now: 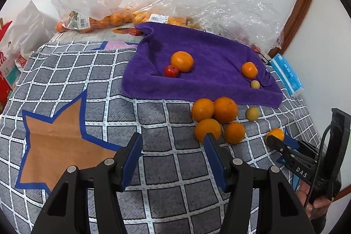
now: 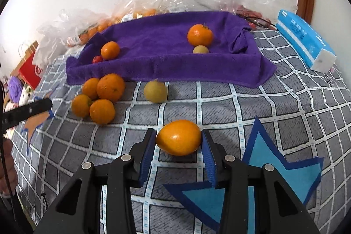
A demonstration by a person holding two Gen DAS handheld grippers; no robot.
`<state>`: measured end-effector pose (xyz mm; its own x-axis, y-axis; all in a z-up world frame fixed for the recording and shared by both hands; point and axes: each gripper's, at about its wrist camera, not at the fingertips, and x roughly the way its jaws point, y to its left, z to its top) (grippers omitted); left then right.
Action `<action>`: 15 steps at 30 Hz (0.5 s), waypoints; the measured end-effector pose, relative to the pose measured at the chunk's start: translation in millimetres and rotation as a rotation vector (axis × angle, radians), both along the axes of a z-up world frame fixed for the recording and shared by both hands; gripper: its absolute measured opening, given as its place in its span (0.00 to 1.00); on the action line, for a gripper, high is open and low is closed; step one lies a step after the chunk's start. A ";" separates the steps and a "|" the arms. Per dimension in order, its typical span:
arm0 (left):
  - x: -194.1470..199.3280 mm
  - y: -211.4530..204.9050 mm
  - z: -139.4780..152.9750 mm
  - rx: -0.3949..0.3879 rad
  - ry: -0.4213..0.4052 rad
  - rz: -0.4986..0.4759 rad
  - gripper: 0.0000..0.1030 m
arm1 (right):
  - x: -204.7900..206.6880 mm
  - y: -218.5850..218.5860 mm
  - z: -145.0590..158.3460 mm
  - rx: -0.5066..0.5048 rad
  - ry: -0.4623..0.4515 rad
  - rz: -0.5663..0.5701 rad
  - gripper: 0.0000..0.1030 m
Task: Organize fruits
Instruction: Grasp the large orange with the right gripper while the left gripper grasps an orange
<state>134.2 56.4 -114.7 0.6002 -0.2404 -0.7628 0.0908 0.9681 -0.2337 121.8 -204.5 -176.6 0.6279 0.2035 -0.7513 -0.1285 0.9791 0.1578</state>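
Note:
My right gripper is shut on an oval orange fruit just above the checked cloth; it also shows in the left wrist view. My left gripper is open and empty over the cloth. A purple towel holds two oranges, a small red fruit and a small yellow-green fruit. Several oranges cluster in front of the towel. A yellow-green fruit lies beside them.
Clear plastic bags with oranges lie at the back by the wall. A blue tissue pack lies right of the towel. An orange star patch and a blue star patch mark the cloth. Red bags stand far left.

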 end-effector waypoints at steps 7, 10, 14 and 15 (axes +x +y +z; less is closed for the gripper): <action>6.6 -19.2 -6.5 -0.035 0.023 -0.042 0.54 | -9.8 -12.4 1.1 0.000 -0.021 -0.022 0.40; 11.6 -35.0 -10.5 -0.016 0.032 -0.060 0.53 | -15.4 -21.9 2.2 0.017 -0.022 -0.043 0.40; 20.7 -49.3 -20.2 -0.024 0.059 -0.072 0.53 | -25.5 -31.6 4.2 0.019 -0.030 -0.056 0.40; 23.1 -52.3 -22.9 -0.019 0.065 -0.069 0.53 | -27.2 -33.4 4.7 0.017 -0.032 -0.062 0.40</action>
<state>157.3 4.2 -137.6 0.5312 -0.2941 -0.7946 0.1415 0.9554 -0.2591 94.6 -237.9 -171.9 0.6637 0.1758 -0.7270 -0.0727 0.9825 0.1712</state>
